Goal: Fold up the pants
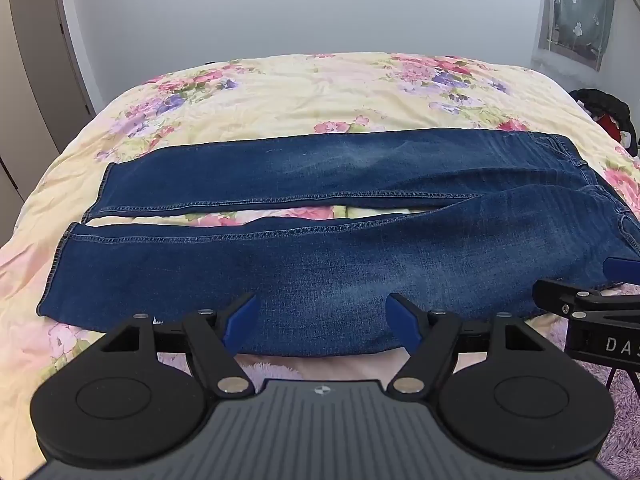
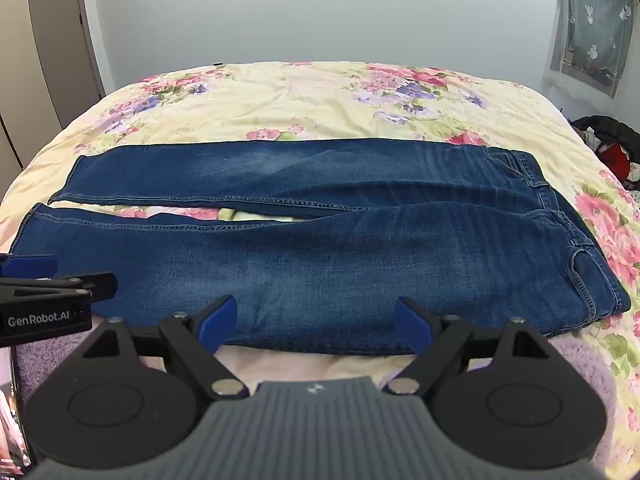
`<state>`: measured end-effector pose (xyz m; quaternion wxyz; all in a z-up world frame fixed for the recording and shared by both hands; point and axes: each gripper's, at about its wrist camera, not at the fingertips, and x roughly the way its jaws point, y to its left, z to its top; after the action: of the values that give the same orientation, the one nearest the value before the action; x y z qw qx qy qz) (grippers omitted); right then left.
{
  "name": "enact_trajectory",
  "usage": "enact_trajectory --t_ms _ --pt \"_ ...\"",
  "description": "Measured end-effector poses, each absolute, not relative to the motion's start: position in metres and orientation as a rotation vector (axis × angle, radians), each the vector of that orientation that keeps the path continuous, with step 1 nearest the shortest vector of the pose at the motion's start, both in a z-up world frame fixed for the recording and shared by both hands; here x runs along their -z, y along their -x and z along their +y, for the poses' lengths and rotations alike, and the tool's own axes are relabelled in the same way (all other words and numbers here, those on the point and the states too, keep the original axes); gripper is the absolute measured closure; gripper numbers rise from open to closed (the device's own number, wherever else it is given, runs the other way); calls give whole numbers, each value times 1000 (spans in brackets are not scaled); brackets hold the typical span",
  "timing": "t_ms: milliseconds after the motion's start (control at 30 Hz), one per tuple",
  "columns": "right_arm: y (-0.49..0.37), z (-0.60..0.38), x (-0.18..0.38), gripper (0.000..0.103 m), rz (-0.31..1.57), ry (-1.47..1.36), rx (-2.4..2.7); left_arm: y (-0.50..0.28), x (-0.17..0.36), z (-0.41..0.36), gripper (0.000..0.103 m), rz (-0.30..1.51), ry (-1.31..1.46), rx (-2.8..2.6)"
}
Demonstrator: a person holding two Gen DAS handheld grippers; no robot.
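A pair of dark blue jeans point(image 1: 320, 264) lies flat across the bed, waistband to the right, leg hems to the left, the two legs slightly apart; they also show in the right wrist view point(image 2: 320, 264). My left gripper point(image 1: 322, 316) is open, its blue pads just over the near edge of the near leg. My right gripper point(image 2: 316, 320) is open at the same near edge, closer to the waistband. Each gripper shows at the side of the other's view: the right one point(image 1: 600, 308), the left one point(image 2: 48, 300). Neither holds anything.
The bed carries a pale yellow floral quilt point(image 1: 320, 92) with a purple fuzzy blanket point(image 1: 600, 392) at the near edge. A wardrobe point(image 1: 28, 80) stands at the left, a curtained window point(image 2: 592, 24) at the right, and dark clothes point(image 2: 612, 148) lie beyond the bed's right side.
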<state>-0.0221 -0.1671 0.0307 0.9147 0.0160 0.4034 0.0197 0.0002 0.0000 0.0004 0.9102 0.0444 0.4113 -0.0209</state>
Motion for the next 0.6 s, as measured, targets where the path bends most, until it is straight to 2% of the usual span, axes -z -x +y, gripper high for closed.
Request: enact_trajectory --t_ms 600 --pt "24 -164 -32 21 832 -36 -44 3 -4 2 18 840 -93 40"
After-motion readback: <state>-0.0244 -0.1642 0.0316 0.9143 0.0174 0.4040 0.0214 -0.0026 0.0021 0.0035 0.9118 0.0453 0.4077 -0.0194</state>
